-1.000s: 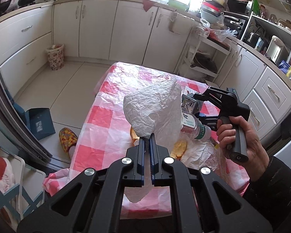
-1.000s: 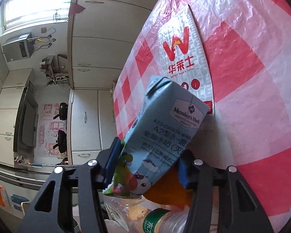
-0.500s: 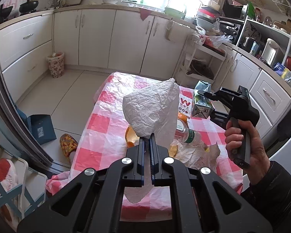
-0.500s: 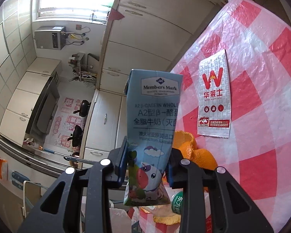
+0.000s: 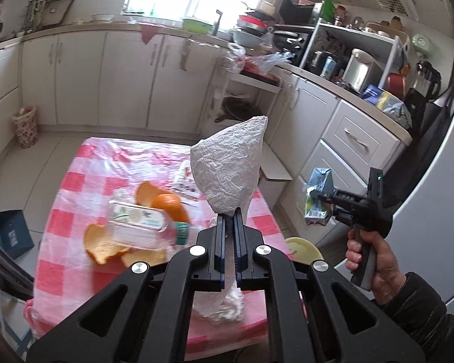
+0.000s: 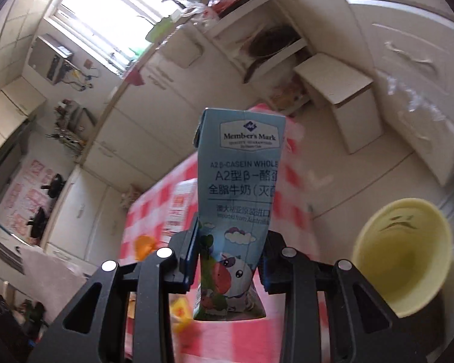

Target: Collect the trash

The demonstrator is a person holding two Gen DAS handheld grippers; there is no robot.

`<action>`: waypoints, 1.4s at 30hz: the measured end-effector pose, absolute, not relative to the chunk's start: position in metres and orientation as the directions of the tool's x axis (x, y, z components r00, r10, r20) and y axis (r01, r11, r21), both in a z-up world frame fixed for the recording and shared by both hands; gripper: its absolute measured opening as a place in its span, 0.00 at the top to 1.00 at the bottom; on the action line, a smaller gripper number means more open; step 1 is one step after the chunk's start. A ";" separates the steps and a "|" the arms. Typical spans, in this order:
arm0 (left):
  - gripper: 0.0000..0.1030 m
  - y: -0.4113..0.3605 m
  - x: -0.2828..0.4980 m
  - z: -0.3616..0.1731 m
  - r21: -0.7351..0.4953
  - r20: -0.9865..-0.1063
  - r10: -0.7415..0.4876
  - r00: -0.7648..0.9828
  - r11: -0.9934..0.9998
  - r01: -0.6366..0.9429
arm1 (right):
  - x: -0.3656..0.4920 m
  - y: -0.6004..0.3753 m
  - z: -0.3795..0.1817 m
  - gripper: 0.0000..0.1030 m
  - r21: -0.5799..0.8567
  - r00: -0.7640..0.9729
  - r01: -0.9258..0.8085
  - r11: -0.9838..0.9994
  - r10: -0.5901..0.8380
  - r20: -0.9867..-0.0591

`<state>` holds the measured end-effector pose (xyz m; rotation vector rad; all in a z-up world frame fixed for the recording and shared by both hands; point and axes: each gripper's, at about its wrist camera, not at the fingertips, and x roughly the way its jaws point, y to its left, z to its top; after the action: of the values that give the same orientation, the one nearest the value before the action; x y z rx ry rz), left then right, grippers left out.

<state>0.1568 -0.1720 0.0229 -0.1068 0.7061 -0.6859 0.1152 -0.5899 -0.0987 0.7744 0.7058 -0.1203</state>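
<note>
My left gripper (image 5: pixel 230 217) is shut on a crumpled white bag (image 5: pixel 230 166), which stands up above the pink checked table (image 5: pixel 75 181). My right gripper (image 6: pixel 231 242) is shut on a light blue milk carton (image 6: pixel 239 181) and holds it upright in the air. In the left wrist view that carton (image 5: pixel 317 199) hangs beyond the table's right edge, with a hand on the gripper's handle. A pale yellow bin (image 6: pixel 405 260) stands open on the floor below, to the carton's right. On the table lie a clear plastic bottle (image 5: pixel 142 227), orange peels (image 5: pixel 163 199) and a paper sleeve (image 6: pixel 181 208).
White cupboards line the walls. A cardboard box (image 6: pixel 342 103) sits on the floor beyond the table. A floral waste basket (image 5: pixel 25 125) stands at the far left and a blue bag (image 5: pixel 10 236) lies on the floor left of the table.
The right gripper closed on the milk carton, lifted it off the table and swung it out past the table's right edge, near the yellow bin. The left gripper rose, still holding the white bag.
</note>
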 end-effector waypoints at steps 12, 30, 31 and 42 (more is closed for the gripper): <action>0.95 -0.368 0.140 -0.025 -0.355 -0.629 -0.704 0.330 0.638 0.684 | 0.094 -0.680 -0.205 0.42 0.389 0.474 0.746 0.541 -0.022 -0.880; 0.41 -0.531 0.137 -0.158 -0.301 -0.837 -0.523 0.159 0.684 0.664 | 0.081 -0.650 -0.049 0.19 0.374 0.807 0.551 0.746 -0.361 -0.468; 0.39 -0.522 0.137 -0.148 -0.290 -0.832 -0.525 0.179 0.687 0.666 | 0.079 -0.647 -0.046 0.19 0.379 0.811 0.548 0.746 -0.361 -0.461; 0.21 -0.301 0.117 -0.057 -0.239 -0.749 -0.493 0.444 0.824 0.513 | 0.107 -0.573 -0.021 0.15 0.363 0.869 0.423 0.830 -0.259 -0.421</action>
<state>0.1170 -0.3012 -0.0567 0.0246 0.9196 -0.6236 0.1069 -0.5727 -0.0215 0.4652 0.3671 -0.3707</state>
